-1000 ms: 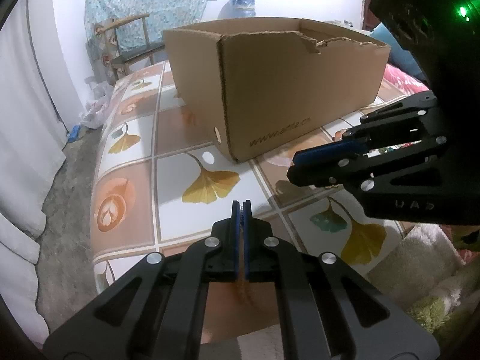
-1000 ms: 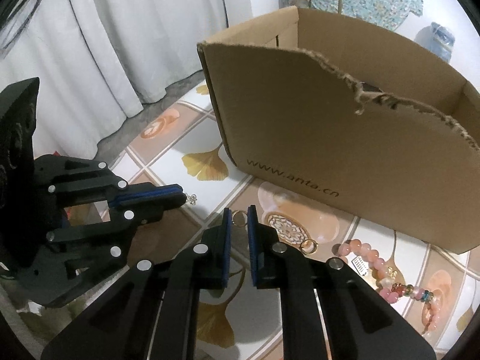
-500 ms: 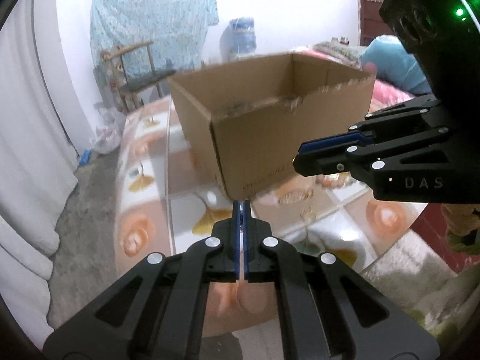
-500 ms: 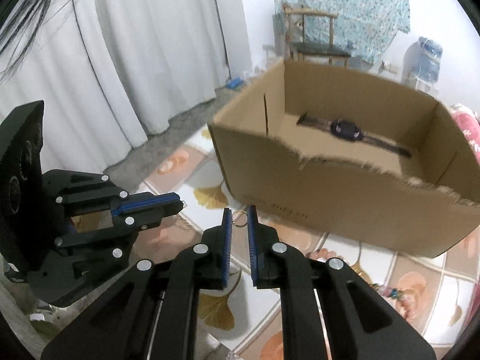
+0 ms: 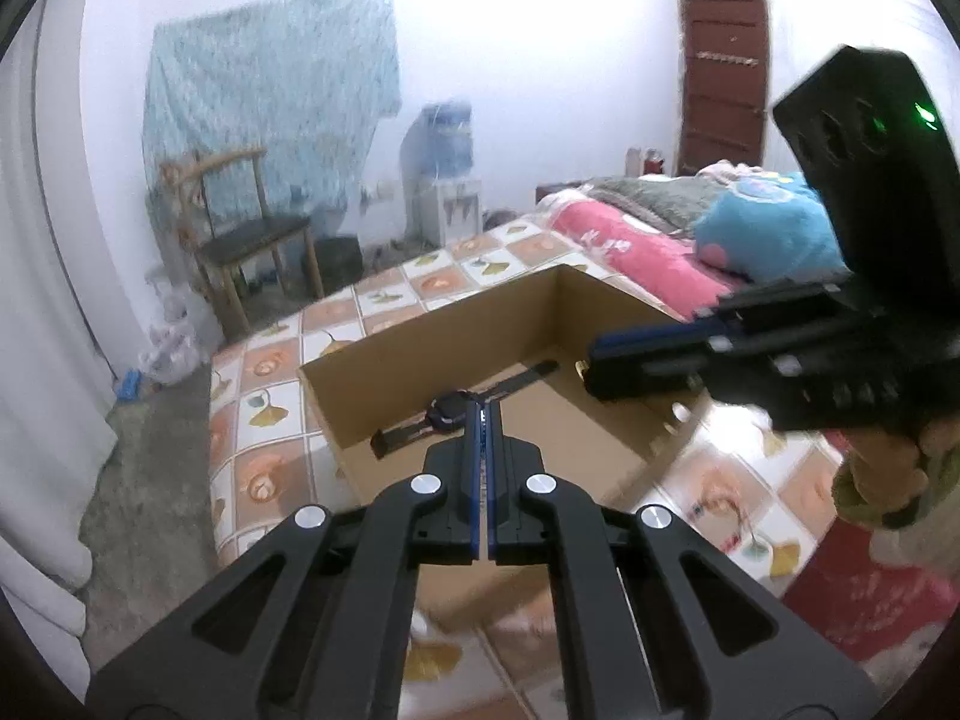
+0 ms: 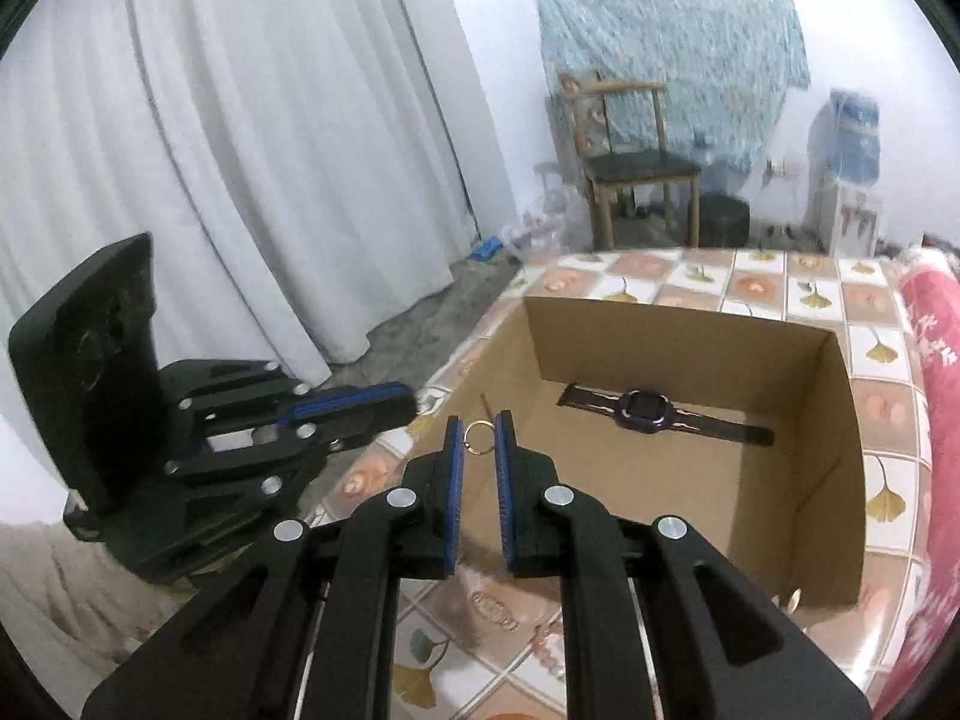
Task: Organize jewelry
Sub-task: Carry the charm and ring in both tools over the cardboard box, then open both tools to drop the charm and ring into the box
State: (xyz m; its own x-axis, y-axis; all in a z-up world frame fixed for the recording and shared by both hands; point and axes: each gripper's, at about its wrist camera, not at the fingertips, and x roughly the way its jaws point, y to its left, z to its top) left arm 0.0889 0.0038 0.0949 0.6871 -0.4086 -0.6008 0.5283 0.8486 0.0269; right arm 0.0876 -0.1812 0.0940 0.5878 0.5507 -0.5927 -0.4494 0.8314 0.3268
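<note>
An open cardboard box stands on the tiled tabletop, also in the left wrist view. A dark wristwatch lies flat on the box floor, also seen from the left. My right gripper is shut on a small gold ring, held above the box's near left corner. My left gripper is shut, with nothing visible between its pads, raised over the box's near side. Each gripper shows in the other's view, the right one and the left one.
A wooden chair and a water dispenser stand by the far wall. White curtains hang on the left. A bed with pink and blue bedding lies to the right. A small ring lies on the table by the box's near right corner.
Both grippers have risen from table level to above the box rim, so the box interior and watch now show. The right gripper still holds the ring.
</note>
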